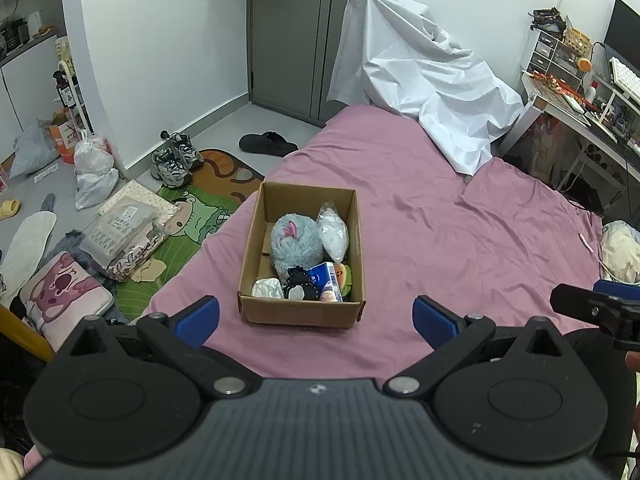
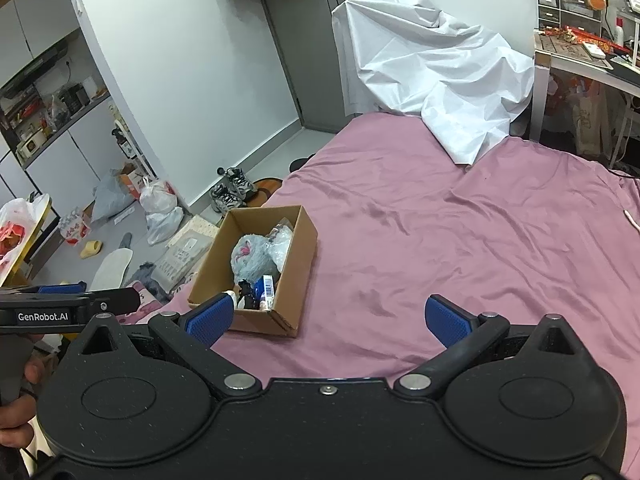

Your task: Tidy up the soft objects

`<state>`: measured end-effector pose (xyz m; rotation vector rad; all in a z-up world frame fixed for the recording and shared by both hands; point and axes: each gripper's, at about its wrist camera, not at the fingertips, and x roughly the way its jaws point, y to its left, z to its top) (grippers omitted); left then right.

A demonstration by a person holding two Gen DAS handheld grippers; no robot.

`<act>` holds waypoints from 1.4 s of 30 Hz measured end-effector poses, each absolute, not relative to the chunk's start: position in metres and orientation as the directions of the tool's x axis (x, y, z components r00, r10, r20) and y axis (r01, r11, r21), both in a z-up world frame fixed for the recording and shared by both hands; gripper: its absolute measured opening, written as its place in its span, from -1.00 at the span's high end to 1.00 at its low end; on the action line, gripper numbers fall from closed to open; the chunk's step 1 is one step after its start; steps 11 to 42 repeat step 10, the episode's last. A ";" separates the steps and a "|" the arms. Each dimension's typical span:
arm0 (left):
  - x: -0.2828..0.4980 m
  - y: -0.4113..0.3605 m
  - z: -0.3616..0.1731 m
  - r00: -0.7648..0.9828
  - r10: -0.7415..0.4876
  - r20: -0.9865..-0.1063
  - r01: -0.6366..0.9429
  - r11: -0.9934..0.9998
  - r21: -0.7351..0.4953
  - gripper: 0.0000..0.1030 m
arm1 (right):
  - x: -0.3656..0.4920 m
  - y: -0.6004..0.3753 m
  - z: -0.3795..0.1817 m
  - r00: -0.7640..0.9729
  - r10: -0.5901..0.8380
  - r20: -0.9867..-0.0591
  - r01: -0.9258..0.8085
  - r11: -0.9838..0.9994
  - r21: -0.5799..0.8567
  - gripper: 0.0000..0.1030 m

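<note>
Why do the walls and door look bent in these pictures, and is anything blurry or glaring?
Left wrist view: the fisheye lens bows the white wall and grey door; the brown cardboard box on the pink bedsheet stays sharp under even, soft light. Right wrist view: the same curving, a mild sheen on the crumpled white sheet, no strong glare or motion blur.

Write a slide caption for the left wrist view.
Open left gripper faces a cardboard box of soft items, including a grey plush toy, on a pink bedsheet.
</note>
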<state>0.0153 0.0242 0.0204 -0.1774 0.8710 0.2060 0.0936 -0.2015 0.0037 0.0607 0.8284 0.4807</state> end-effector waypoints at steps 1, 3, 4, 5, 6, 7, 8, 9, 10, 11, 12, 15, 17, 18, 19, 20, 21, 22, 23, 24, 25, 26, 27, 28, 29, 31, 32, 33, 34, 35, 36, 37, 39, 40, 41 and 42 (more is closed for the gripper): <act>0.015 0.024 0.019 0.626 0.106 -0.773 -0.250 0.966 -0.070 -0.98 | 0.094 -0.201 0.003 0.573 0.434 -0.695 -0.388 0.891 0.236 -1.00; 0.016 0.024 0.018 0.625 0.104 -0.774 -0.248 0.966 -0.070 -0.98 | 0.094 -0.200 0.002 0.570 0.433 -0.698 -0.389 0.891 0.235 -1.00; 0.016 0.024 0.017 0.625 0.104 -0.774 -0.248 0.966 -0.071 -0.98 | 0.094 -0.200 0.001 0.568 0.433 -0.700 -0.389 0.891 0.235 -1.00; 0.016 0.024 0.017 0.625 0.103 -0.774 -0.248 0.966 -0.072 -0.98 | 0.094 -0.200 0.001 0.566 0.434 -0.701 -0.390 0.890 0.236 -1.00; 0.016 0.024 0.017 0.625 0.103 -0.774 -0.248 0.966 -0.072 -0.98 | 0.094 -0.199 0.000 0.565 0.434 -0.702 -0.390 0.890 0.237 -1.00; 0.016 0.024 0.017 0.625 0.103 -0.774 -0.248 0.966 -0.072 -0.98 | 0.094 -0.199 0.000 0.564 0.434 -0.703 -0.390 0.890 0.236 -1.00; 0.016 0.024 0.017 0.625 0.102 -0.774 -0.246 0.966 -0.072 -0.98 | 0.095 -0.199 0.000 0.563 0.434 -0.703 -0.390 0.890 0.237 -1.00; 0.016 0.024 0.017 0.625 0.101 -0.774 -0.245 0.967 -0.072 -0.98 | 0.095 -0.199 0.000 0.563 0.435 -0.703 -0.390 0.889 0.238 -1.00; 0.016 0.023 0.015 0.624 0.098 -0.776 -0.244 0.967 -0.074 -0.98 | 0.095 -0.198 0.000 0.562 0.437 -0.702 -0.392 0.888 0.240 -1.00; 0.016 0.023 0.015 0.624 0.098 -0.776 -0.244 0.967 -0.074 -0.98 | 0.095 -0.198 0.000 0.562 0.437 -0.702 -0.392 0.888 0.240 -1.00; 0.016 0.023 0.015 0.624 0.098 -0.776 -0.244 0.967 -0.074 -0.98 | 0.095 -0.198 0.000 0.562 0.437 -0.702 -0.392 0.888 0.240 -1.00; 0.016 0.023 0.015 0.624 0.098 -0.776 -0.244 0.967 -0.074 -0.98 | 0.095 -0.198 0.000 0.562 0.437 -0.702 -0.392 0.888 0.240 -1.00; 0.016 0.023 0.015 0.624 0.098 -0.776 -0.244 0.967 -0.074 -0.98 | 0.095 -0.198 0.000 0.562 0.437 -0.702 -0.392 0.888 0.240 -1.00; 0.016 0.023 0.015 0.624 0.098 -0.776 -0.244 0.967 -0.074 -0.98 | 0.095 -0.198 0.000 0.562 0.437 -0.702 -0.392 0.888 0.240 -1.00; 0.016 0.023 0.015 0.624 0.098 -0.776 -0.244 0.967 -0.074 -0.98 | 0.095 -0.198 0.000 0.562 0.437 -0.702 -0.392 0.888 0.240 -1.00; 0.016 0.023 0.015 0.624 0.098 -0.776 -0.244 0.967 -0.074 -0.98 | 0.095 -0.198 0.000 0.562 0.437 -0.702 -0.392 0.888 0.240 -1.00; 0.016 0.023 0.015 0.624 0.098 -0.776 -0.244 0.967 -0.074 -0.98 | 0.095 -0.198 0.000 0.562 0.437 -0.702 -0.392 0.888 0.240 -1.00; 0.016 0.023 0.015 0.624 0.098 -0.776 -0.244 0.967 -0.074 -0.98 | 0.095 -0.198 0.000 0.562 0.437 -0.702 -0.392 0.888 0.240 -1.00; 0.016 0.023 0.015 0.624 0.098 -0.776 -0.244 0.967 -0.074 -0.98 | 0.095 -0.198 0.000 0.562 0.437 -0.702 -0.392 0.888 0.240 -1.00; 0.016 0.023 0.015 0.624 0.098 -0.776 -0.244 0.967 -0.074 -0.98 | 0.095 -0.198 0.000 0.562 0.437 -0.702 -0.392 0.888 0.240 -1.00; 0.016 0.023 0.015 0.624 0.098 -0.776 -0.244 0.967 -0.074 -0.98 | 0.095 -0.198 0.000 0.562 0.437 -0.702 -0.392 0.888 0.240 -1.00; 0.016 0.023 0.015 0.624 0.098 -0.776 -0.244 0.967 -0.074 -0.98 | 0.095 -0.198 0.000 0.562 0.437 -0.702 -0.392 0.888 0.240 -1.00; 0.016 0.023 0.015 0.624 0.098 -0.776 -0.244 0.967 -0.074 -0.98 | 0.095 -0.198 0.000 0.562 0.437 -0.702 -0.392 0.888 0.240 -1.00; 0.016 0.023 0.015 0.624 0.098 -0.776 -0.244 0.967 -0.074 -0.98 | 0.095 -0.198 0.000 0.562 0.437 -0.702 -0.392 0.888 0.240 -1.00; 0.016 0.023 0.015 0.624 0.098 -0.776 -0.244 0.967 -0.074 -0.98 | 0.095 -0.198 0.000 0.562 0.437 -0.702 -0.392 0.888 0.240 -1.00; 0.016 0.023 0.015 0.624 0.098 -0.776 -0.244 0.967 -0.074 -0.98 | 0.095 -0.198 0.000 0.562 0.437 -0.702 -0.392 0.888 0.240 -1.00; 0.016 0.023 0.015 0.624 0.098 -0.776 -0.244 0.967 -0.074 -0.98 | 0.095 -0.198 0.000 0.562 0.437 -0.702 -0.392 0.888 0.240 -1.00; 0.016 0.023 0.015 0.624 0.098 -0.776 -0.244 0.967 -0.074 -0.98 | 0.095 -0.198 0.000 0.562 0.437 -0.702 -0.392 0.888 0.240 -1.00; 0.016 0.023 0.015 0.624 0.098 -0.776 -0.244 0.967 -0.074 -0.98 | 0.095 -0.198 0.000 0.562 0.437 -0.702 -0.392 0.888 0.240 -1.00; 0.016 0.023 0.015 0.624 0.098 -0.776 -0.244 0.967 -0.074 -0.98 | 0.095 -0.198 0.000 0.562 0.437 -0.702 -0.392 0.888 0.240 -1.00; 0.016 0.023 0.015 0.624 0.098 -0.776 -0.244 0.967 -0.074 -0.98 | 0.095 -0.198 0.000 0.562 0.437 -0.702 -0.392 0.888 0.240 -1.00; 0.016 0.023 0.015 0.624 0.098 -0.776 -0.244 0.967 -0.074 -0.98 | 0.095 -0.198 0.000 0.562 0.437 -0.702 -0.392 0.888 0.240 -1.00; 0.016 0.023 0.015 0.624 0.098 -0.776 -0.244 0.967 -0.074 -0.98 | 0.095 -0.198 0.000 0.562 0.437 -0.702 -0.392 0.888 0.240 -1.00; 0.016 0.023 0.015 0.624 0.098 -0.776 -0.244 0.967 -0.074 -0.98 | 0.095 -0.198 0.000 0.562 0.437 -0.702 -0.392 0.888 0.240 -1.00; 0.016 0.023 0.015 0.624 0.098 -0.776 -0.244 0.967 -0.074 -0.98 | 0.095 -0.198 0.000 0.562 0.437 -0.702 -0.392 0.888 0.240 -1.00; 0.016 0.023 0.015 0.624 0.098 -0.776 -0.244 0.967 -0.074 -0.98 | 0.095 -0.198 0.000 0.562 0.437 -0.702 -0.392 0.888 0.240 -1.00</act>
